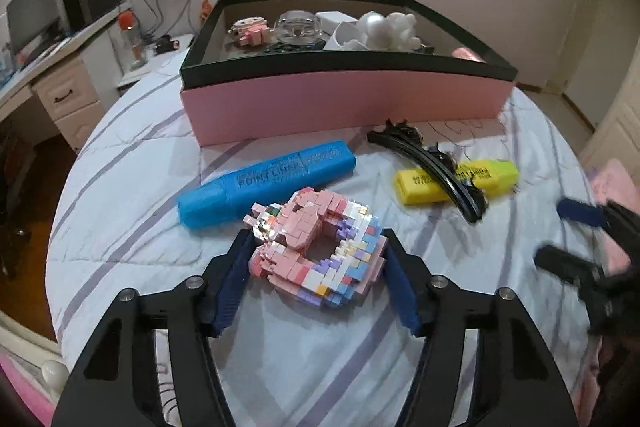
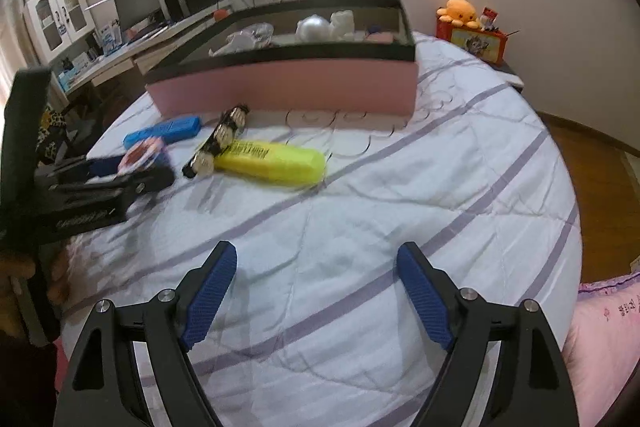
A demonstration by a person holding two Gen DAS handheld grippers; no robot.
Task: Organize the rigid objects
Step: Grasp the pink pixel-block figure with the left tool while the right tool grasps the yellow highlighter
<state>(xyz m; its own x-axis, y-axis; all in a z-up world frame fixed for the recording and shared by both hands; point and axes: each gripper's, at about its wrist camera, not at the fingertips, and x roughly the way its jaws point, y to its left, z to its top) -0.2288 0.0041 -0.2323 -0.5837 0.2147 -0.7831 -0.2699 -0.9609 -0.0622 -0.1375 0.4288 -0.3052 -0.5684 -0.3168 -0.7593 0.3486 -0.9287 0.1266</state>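
Bed [image 2: 340, 227] w/ white quilt, purple stripes; desk [image 1: 60, 75], monitor [image 1: 32, 15] by wall. L gripper [image 1: 316, 251] jaws partly closed around pastel brick model [image 1: 316, 247], both pads touching its sides, model resting on quilt. R gripper [image 2: 316, 259] wide open, nothing between fingers. Blue marker [image 1: 266, 183] just behind model, long axis running left-near to right-far. Yellow marker [image 1: 456, 181] to the right, black hair clip [image 1: 436, 163] lying across it. Pink box [image 1: 344, 99], black rim, farthest, holds trinkets. Only R view shows orange plush [image 2: 458, 11] past the box.
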